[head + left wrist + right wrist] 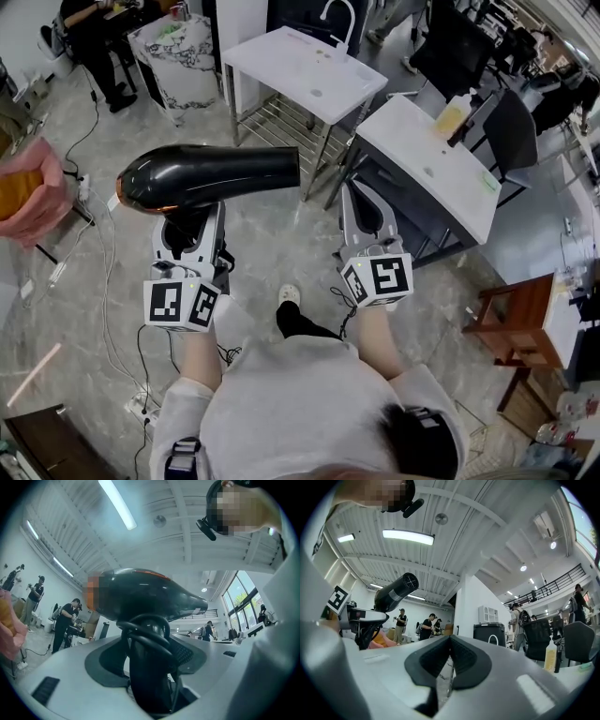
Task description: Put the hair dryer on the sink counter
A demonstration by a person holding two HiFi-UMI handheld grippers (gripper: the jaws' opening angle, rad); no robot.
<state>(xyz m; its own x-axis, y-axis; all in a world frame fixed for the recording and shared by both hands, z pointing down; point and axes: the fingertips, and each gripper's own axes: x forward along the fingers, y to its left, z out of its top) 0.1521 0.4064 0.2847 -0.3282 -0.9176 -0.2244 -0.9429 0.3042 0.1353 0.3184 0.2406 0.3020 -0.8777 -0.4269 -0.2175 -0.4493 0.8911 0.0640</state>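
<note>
Your left gripper [192, 225] has its jaws clamped on the handle of the black hair dryer [211, 175], carried above the floor [281, 248] at 10 o'clock in the head view, nozzle pointing to 3 o'clock; your right gripper [364, 204], jaws together and empty, is level beside it; the white sink tabletop [281, 56] stands at 12 o'clock, well apart; a second tabletop [412, 141] at 2 o'clock bears a yellow bottle [452, 114].

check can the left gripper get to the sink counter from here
Probably not without a step closer: the left gripper, holding the dryer, is short of the counter. Only open floor lies between, so nothing seems to block it.
</note>
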